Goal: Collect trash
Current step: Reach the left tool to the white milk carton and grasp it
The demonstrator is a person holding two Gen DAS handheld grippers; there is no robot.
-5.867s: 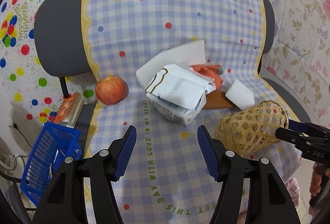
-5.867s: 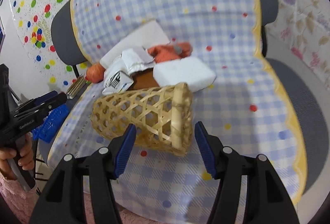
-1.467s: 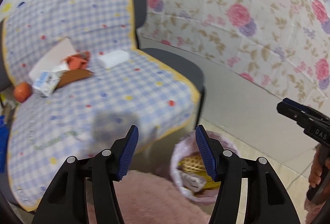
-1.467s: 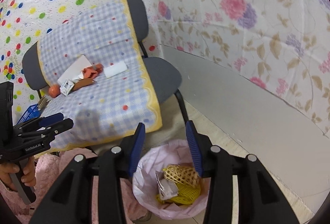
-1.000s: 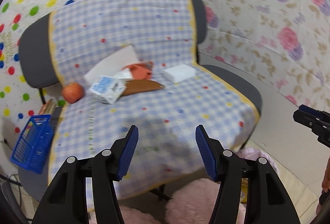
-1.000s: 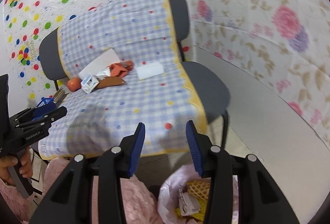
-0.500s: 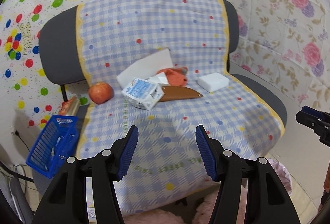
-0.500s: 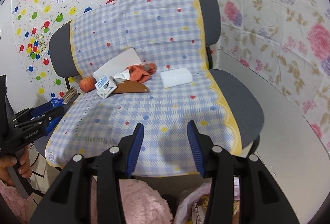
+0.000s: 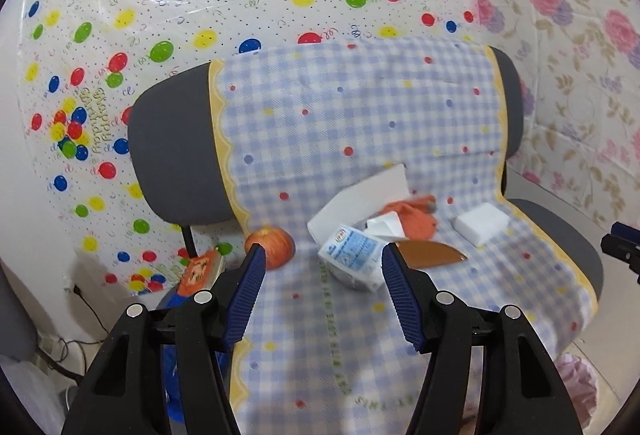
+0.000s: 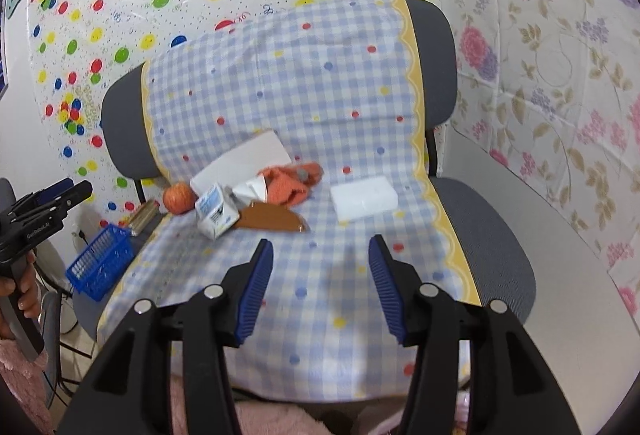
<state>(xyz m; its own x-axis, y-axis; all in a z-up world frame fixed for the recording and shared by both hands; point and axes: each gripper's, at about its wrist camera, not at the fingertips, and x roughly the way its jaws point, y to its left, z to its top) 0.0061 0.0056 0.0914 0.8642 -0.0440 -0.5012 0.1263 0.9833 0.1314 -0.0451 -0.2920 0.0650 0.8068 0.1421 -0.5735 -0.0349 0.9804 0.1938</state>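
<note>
A small milk carton point(image 9: 352, 255) lies on the checked chair cover, also in the right wrist view point(image 10: 216, 213). Around it lie a brown flat piece point(image 9: 430, 255), an orange cloth point(image 9: 416, 217), a white paper sheet point(image 9: 360, 201), a white foam block point(image 9: 482, 227) and a red apple point(image 9: 272, 247). My left gripper point(image 9: 322, 289) is open and empty, short of the carton. My right gripper point(image 10: 320, 287) is open and empty above the seat's front; the foam block point(image 10: 364, 201) and the apple point(image 10: 180, 197) lie beyond it.
A blue plastic basket point(image 10: 102, 261) and an orange pack point(image 9: 200, 271) sit left of the chair. The pink trash bag point(image 9: 580, 381) shows at the lower right of the left wrist view. Patterned sheets cover the walls behind.
Both grippers have swung up from the trash bag on the floor and moved closer to the chair seat. The woven basket from the oldest frames now lies in the bag.
</note>
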